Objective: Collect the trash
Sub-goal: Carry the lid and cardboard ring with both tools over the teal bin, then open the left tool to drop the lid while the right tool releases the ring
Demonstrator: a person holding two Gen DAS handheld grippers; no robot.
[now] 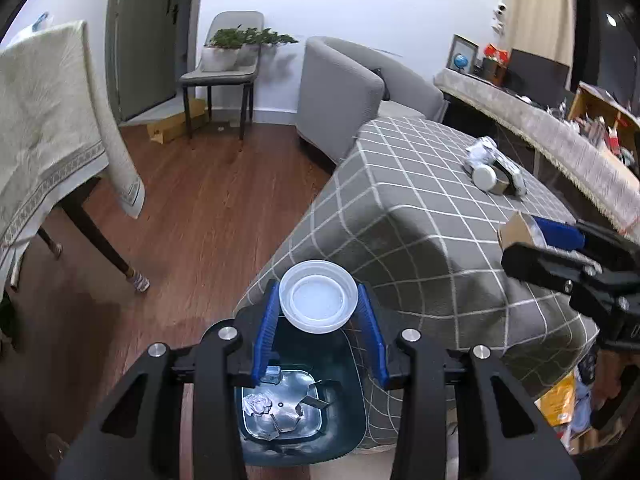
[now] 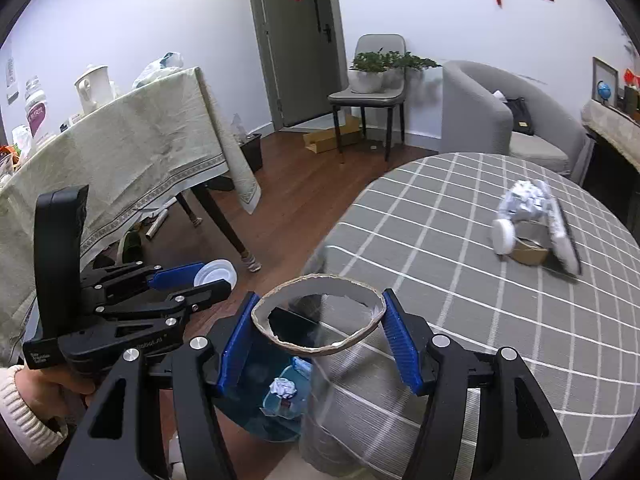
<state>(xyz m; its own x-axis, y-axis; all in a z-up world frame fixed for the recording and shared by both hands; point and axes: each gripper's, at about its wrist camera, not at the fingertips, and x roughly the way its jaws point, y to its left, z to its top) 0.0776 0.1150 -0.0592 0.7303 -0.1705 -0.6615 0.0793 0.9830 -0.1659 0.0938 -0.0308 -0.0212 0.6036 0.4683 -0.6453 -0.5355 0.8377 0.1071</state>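
My left gripper (image 1: 319, 316) is shut on a small clear plastic cup (image 1: 319, 297), seen from its round end, and hovers over a dark blue trash bin (image 1: 344, 420) on the floor beside the checked table. In the right wrist view the left gripper (image 2: 208, 278) shows at the left with the plastic cup (image 2: 215, 272). My right gripper (image 2: 319, 326) is shut on a cardboard tape ring (image 2: 319, 316) whose clear tape hangs down, near the trash bin (image 2: 256, 412). Crumpled paper (image 2: 283, 387) lies inside the bin. In the left wrist view the right gripper (image 1: 532, 240) enters from the right with the tape ring (image 1: 516, 230).
More trash lies on the grey checked tablecloth (image 2: 460, 280): crumpled paper (image 2: 524, 196), a white cap (image 2: 503, 236) and a cardboard ring (image 2: 530, 252). A dining table with a pale cloth (image 2: 120, 168), a chair with a plant (image 2: 376, 80) and a grey sofa (image 2: 500, 120) stand around.
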